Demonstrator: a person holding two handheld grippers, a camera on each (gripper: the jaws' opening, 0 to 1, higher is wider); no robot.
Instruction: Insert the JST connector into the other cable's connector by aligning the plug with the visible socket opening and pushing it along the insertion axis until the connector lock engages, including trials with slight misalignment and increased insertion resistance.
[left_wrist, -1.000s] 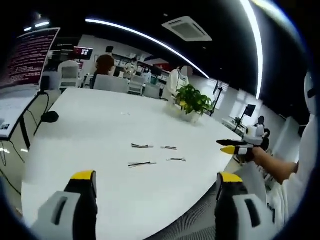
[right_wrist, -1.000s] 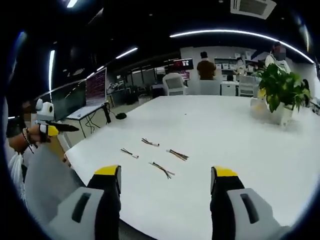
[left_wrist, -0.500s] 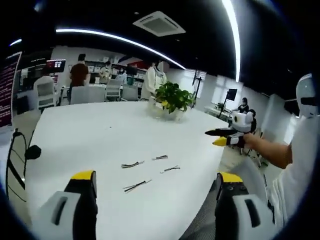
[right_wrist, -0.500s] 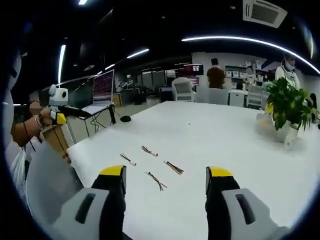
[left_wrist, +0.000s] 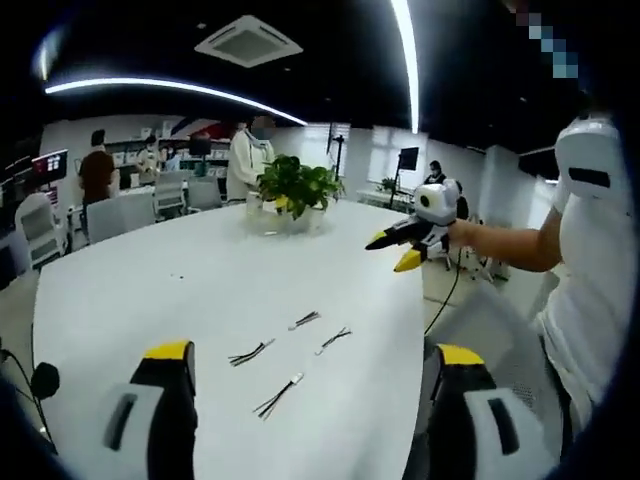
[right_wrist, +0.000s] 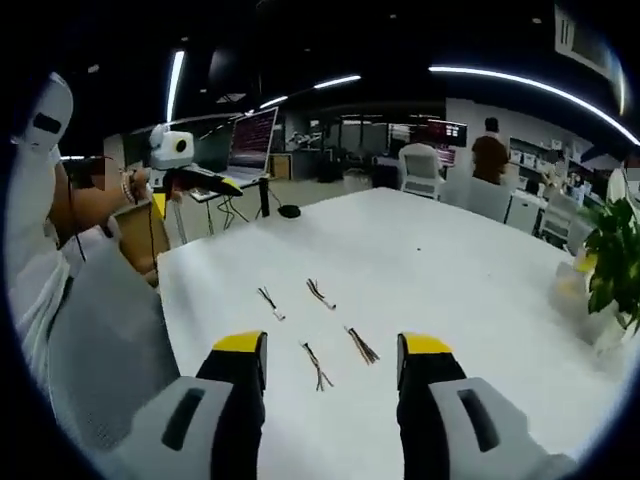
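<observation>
White, yellow, black, green

We see a white table (left_wrist: 200, 290) carrying dark cables (right_wrist: 362, 345), yellow-tipped black-and-grey claws, left claw (left_wrist: 310, 355) and right claw (right_wrist: 330, 345), and a green plant (left_wrist: 295, 185) in a pale pot.

Each gripper has grey-white moulded jaws with slotted sides and yellow-capped black tips. The right gripper (left_wrist: 400, 243), at two o'clock in the left gripper view, has long dark yellow-tipped jaws. The left gripper (right_wrist: 205, 180) looks alike. The person (left_wrist: 588, 270) wears a white short-sleeved shirt.
</observation>
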